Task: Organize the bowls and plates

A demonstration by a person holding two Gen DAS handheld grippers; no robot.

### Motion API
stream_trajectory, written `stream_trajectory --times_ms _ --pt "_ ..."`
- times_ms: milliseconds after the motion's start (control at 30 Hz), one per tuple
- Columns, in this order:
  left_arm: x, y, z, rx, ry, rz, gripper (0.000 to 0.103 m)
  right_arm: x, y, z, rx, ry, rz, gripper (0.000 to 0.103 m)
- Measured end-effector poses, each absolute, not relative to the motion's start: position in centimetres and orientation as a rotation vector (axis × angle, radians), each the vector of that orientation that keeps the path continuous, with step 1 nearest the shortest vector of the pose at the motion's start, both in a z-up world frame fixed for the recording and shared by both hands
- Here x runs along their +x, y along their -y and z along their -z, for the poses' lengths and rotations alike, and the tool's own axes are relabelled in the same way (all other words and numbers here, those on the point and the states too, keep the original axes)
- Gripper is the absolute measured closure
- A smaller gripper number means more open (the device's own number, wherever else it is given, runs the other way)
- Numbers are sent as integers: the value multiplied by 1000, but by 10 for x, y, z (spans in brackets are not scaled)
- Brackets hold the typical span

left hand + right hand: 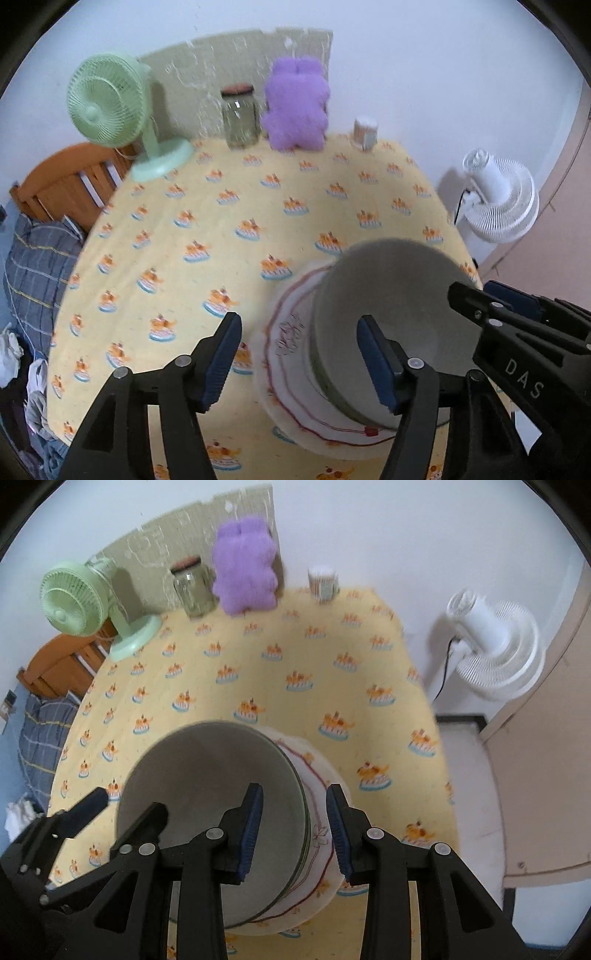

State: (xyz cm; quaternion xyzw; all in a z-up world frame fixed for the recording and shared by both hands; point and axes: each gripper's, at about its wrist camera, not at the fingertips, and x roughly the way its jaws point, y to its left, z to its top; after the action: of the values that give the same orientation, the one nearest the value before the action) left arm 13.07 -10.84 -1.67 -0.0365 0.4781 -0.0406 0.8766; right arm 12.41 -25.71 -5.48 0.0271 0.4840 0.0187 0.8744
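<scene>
Pointing steeply down at the table (155, 236), the left gripper (297, 356) hangs over the left edge of the plate (291, 373). Its jaws stand well apart and released, with nothing pressed between them; the left pad shows over the yellow cloth beside the plate, and the right pad shows in front of the bowl's (391, 295) outer wall, though whether it touches the bowl I cannot tell.

The bowl, grey and deep, sits on the plate, a white one with a thin red line round its rim. Both lie on the near part of the table, well apart from the things along its far edge. Taking the bowl as landmark, beyond it to the left stands the green fan (107, 107), then the jar (240, 118), the purple toy (295, 107) and, furthest right, the cup (365, 133).

The right gripper (293, 830) also tilts steeply downward, over the right side of the bowl (207, 786). Its jaws are narrower but not clenched: the left pad shows over the bowl's inside, the right pad over the plate (321, 775) beyond the bowl's rim. The rim lies in the gap, with no pad clearly pressing it. Right of the table stands a white fan (495, 646) on the floor.
</scene>
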Motion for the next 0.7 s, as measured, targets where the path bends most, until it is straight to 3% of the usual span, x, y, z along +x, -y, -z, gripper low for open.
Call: stream_trajectory --times_ms 267,400,700 --pt "98 58 -14 -91 -814 19 23 91 228 18 51 -861 11 54" --pt "75 25 -18 -95 -744 -22 15 66 202 8 41 -786 58 39" --pt "17 -35 -5 -38 -630 15 5 13 152 25 113 -696 60 31"
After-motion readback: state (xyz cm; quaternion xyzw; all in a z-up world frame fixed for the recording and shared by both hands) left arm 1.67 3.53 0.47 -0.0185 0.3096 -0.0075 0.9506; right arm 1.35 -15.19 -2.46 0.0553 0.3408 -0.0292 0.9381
